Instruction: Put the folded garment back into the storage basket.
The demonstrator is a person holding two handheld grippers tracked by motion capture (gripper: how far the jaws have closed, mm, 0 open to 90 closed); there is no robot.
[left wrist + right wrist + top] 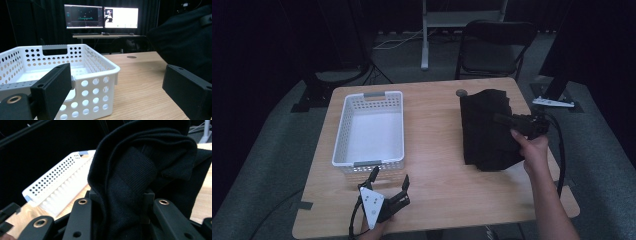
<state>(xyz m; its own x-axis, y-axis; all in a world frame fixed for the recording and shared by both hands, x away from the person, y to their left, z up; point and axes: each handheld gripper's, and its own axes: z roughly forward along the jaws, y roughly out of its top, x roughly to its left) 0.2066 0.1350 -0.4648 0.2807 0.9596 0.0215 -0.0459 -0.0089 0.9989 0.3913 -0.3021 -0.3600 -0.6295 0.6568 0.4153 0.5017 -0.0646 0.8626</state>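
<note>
Black cloth (486,131) sat pinched in the right gripper (528,125) near the desk (437,150) edge, while the left gripper (389,184) gaped empty beside the white basket (343,131).

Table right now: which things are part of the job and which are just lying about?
In play:
- black cloth, pinched in the right gripper
- white basket, empty
- left gripper, open near the basket

Just lying about:
- folding chair
- monitors on the far desk
- round grey spot on the tabletop
</note>
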